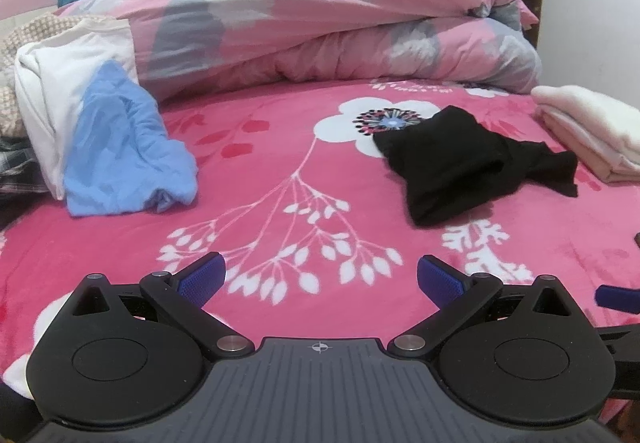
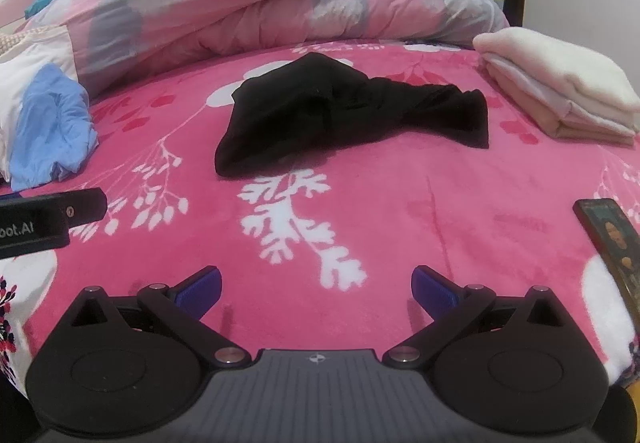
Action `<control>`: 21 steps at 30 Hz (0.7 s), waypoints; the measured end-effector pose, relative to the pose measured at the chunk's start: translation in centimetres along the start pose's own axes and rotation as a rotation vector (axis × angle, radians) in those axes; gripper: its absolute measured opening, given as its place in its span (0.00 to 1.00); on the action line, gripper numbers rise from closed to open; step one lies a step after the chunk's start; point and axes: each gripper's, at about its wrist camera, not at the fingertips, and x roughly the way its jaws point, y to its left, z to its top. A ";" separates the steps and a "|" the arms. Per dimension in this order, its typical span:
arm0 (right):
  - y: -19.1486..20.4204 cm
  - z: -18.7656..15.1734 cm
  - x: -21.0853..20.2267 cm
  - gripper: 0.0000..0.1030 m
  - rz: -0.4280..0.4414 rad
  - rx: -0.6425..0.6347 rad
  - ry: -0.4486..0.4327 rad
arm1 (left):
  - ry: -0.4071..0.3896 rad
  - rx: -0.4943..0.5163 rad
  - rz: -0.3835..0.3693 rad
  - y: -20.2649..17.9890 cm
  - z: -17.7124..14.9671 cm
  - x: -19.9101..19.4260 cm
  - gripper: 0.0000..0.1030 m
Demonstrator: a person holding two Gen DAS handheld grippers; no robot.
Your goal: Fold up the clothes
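Plush pink bedspread (image 2: 400, 195), crumpled black garment (image 2: 344, 115)

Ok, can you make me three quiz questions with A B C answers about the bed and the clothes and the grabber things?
1. Where is the black garment?
A. on the pink bedspread
B. inside a drawer
C. in a gripper

2. What colour is the crumpled garment on the left?
A. green
B. light blue
C. yellow

3. How do the left gripper and right gripper stand?
A. both shut
B. one shut
C. both open

Answers: 1 A, it lies loose on the spread. 2 B, it shows pale blue. 3 C, wide gaps, nothing held.
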 end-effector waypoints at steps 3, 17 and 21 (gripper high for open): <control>0.0 0.0 -0.1 1.00 -0.007 0.000 -0.012 | -0.002 -0.003 0.003 0.2 -0.1 0.0 1.00; 0.0 0.2 -0.8 1.00 -0.048 0.009 -0.014 | -0.011 0.031 0.057 -0.1 -1.3 -0.1 1.00; -0.1 0.0 -0.9 1.00 -0.062 0.013 -0.014 | -0.017 0.025 0.057 -0.1 -1.4 -0.2 1.00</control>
